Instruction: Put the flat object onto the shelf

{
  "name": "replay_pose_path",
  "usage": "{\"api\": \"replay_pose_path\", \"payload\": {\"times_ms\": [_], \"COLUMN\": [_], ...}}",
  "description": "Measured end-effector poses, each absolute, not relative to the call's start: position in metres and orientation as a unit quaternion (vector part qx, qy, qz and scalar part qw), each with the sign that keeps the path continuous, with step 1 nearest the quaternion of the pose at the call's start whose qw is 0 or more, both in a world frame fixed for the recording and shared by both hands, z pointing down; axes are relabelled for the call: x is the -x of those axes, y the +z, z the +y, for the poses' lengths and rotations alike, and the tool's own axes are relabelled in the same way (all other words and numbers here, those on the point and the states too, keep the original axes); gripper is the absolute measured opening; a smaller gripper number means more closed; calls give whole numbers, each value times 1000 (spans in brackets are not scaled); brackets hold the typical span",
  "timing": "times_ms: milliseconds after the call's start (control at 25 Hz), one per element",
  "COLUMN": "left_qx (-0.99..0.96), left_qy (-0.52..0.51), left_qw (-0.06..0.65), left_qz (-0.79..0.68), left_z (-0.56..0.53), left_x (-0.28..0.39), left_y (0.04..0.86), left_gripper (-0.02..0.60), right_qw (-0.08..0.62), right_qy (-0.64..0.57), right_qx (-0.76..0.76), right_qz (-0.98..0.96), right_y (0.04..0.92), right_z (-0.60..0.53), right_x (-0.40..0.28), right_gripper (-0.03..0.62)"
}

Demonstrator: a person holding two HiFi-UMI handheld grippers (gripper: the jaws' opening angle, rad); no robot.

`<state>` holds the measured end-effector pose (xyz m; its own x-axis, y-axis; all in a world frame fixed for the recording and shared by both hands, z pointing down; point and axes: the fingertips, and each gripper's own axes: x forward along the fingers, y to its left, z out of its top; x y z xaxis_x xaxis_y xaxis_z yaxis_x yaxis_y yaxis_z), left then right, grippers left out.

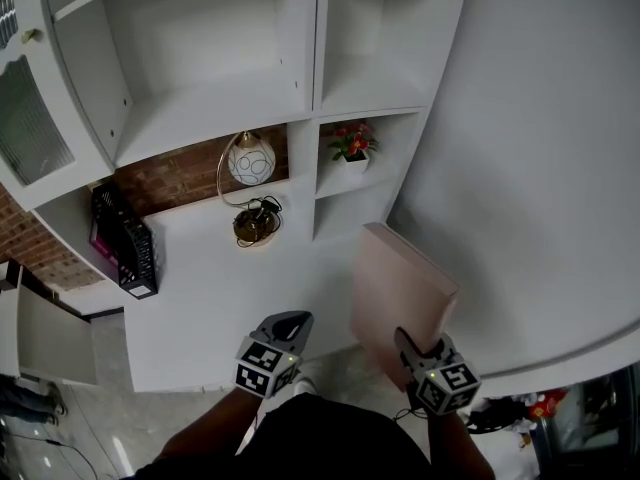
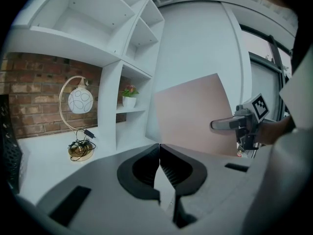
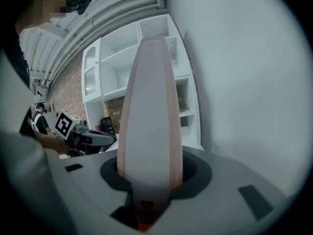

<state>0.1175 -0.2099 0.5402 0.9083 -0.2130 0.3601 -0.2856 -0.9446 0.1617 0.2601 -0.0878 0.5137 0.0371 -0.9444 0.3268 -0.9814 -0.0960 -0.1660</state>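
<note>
White shelf unit (image 1: pixel 300 78) with open compartments, set against a red-brick wall (image 1: pixel 180 176) that shows through its lower bay. A glass-fronted door (image 1: pixel 30 118) stands at the unit's left. On the white counter (image 1: pixel 230 298) below are a globe lamp (image 1: pixel 250 160) on an arched stand and, at the left end, a black slatted crate (image 1: pixel 135 248). A small potted flowering plant (image 1: pixel 352 146) sits in a side compartment. A plain white wall (image 1: pixel 540 148) lies to the right, with pale tiled floor (image 1: pixel 80 428) beneath and a dark-framed window (image 2: pixel 259 82) beyond the wall's edge.
</note>
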Motion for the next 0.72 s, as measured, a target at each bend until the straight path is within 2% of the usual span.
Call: {"api": "replay_pose_path", "payload": {"times_ms": [720], "left_qx": [-965], "left_qy": [169], "left_qw": [117], "left_qz": [-161], "left_z": [-262], "left_x": [-135], "left_y": [547], "left_gripper": [5], "right_qw": [64], "right_qy": [165], "right_qx": [-706], "right_qz": [-686], "right_y": [507], "right_z": [-149], "right_x": [-306], "right_gripper": [166]}}
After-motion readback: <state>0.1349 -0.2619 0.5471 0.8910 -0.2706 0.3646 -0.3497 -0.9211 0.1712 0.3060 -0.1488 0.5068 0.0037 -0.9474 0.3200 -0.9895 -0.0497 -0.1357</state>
